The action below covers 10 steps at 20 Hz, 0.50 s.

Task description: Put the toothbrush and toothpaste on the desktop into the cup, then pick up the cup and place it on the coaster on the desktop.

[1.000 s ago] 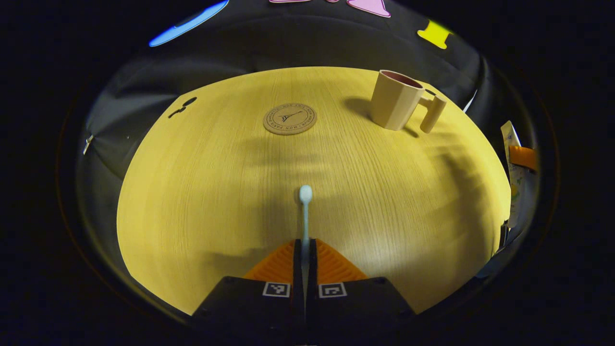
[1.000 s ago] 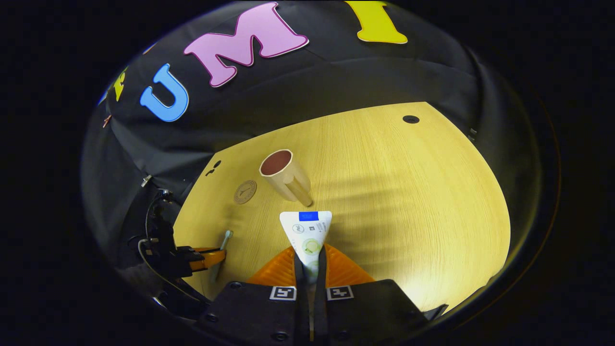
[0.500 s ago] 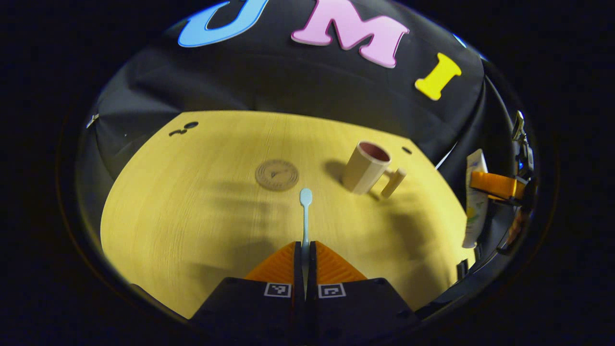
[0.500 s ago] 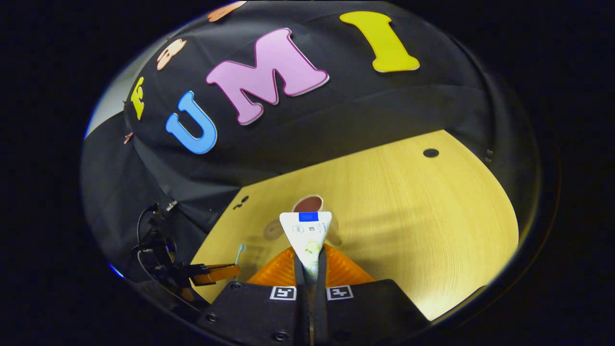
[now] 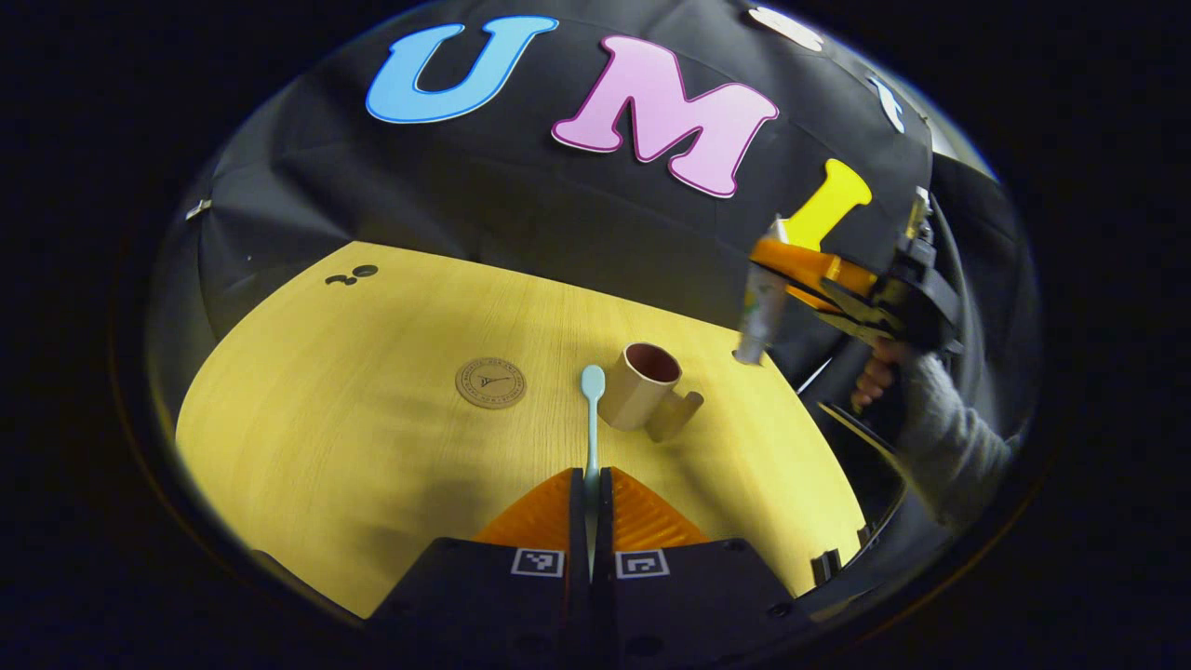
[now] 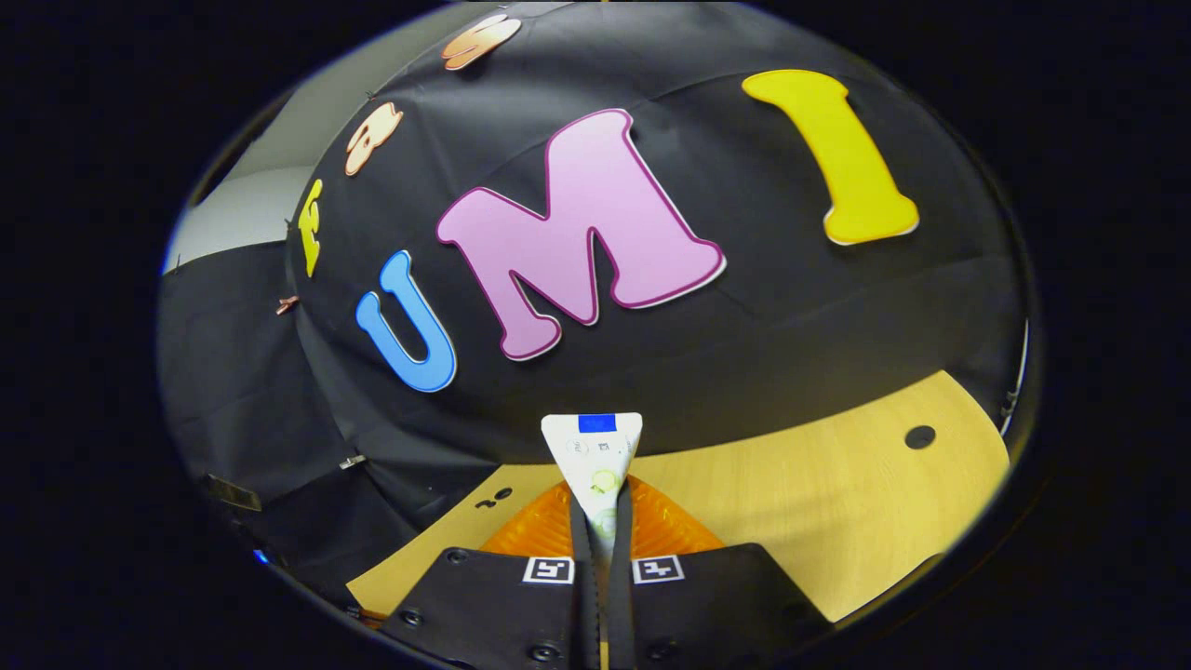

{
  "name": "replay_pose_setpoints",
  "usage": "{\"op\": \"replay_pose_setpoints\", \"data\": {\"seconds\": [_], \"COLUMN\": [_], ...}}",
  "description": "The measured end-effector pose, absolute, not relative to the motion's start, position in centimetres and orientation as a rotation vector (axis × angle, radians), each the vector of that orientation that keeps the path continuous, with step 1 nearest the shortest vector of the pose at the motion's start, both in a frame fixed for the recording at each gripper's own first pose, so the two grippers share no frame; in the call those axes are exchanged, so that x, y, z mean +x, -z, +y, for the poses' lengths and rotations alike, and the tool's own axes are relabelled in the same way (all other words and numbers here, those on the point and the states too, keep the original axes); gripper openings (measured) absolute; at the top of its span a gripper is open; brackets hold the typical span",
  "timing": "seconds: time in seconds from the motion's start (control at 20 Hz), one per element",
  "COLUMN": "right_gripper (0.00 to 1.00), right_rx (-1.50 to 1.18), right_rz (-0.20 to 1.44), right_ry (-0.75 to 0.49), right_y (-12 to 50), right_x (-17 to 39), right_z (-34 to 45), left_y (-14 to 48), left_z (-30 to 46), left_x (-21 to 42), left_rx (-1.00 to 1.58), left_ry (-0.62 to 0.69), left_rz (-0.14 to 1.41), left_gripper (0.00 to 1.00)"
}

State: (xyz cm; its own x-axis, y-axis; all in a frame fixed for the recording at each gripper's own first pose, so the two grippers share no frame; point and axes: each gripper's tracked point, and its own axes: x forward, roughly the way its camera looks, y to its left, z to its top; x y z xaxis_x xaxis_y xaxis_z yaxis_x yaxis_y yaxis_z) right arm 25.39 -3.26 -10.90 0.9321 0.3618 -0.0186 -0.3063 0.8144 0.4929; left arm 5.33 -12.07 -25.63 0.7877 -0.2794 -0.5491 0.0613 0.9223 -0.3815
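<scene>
Below, wooden desktop (image 5: 372, 447); cup (image 5: 640, 387) near coaster (image 5: 490, 383).

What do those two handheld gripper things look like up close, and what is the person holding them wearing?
Each gripper has a black body with two small square black-and-white coded tags just behind its ribbed fingers: the left gripper and the right gripper. Seen from the left gripper view, the right one is a boxy black unit on a handle, and the person's sleeve is grey and knitted.

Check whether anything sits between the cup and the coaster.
Nothing visible does. In the left gripper view the cup stands right of the coaster with bare desktop between; the held toothbrush hangs above it.
</scene>
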Motion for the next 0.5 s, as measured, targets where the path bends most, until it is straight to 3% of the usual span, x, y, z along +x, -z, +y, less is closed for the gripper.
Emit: {"op": "replay_pose_setpoints", "data": {"seconds": [0.1, 0.15, 0.2, 0.5], "right_gripper": [0.08, 0.08, 0.08, 0.08], "right_rx": [0.476, 0.453, 0.434, 0.344], "right_rz": [0.088, 0.088, 0.103, 0.200], "right_ry": [-0.379, -0.388, -0.395, -0.440], "right_y": [11.6, 12.5, 13.8, 20.4], "right_x": [27.8, 28.8, 29.6, 31.0], "right_z": [-1.6, -0.9, -0.2, 2.5], "left_y": [25.6, 25.8, 26.0, 27.1], "left_z": [-12.3, -12.4, -12.4, -12.4], "left_x": [4.8, 4.5, 4.3, 2.7], "left_rx": [-0.364, -0.359, -0.360, -0.380], "left_ry": [0.181, 0.174, 0.168, 0.121], "left_rz": [0.640, 0.643, 0.646, 0.663], "left_gripper": [0.06, 0.01, 0.06, 0.06]}}
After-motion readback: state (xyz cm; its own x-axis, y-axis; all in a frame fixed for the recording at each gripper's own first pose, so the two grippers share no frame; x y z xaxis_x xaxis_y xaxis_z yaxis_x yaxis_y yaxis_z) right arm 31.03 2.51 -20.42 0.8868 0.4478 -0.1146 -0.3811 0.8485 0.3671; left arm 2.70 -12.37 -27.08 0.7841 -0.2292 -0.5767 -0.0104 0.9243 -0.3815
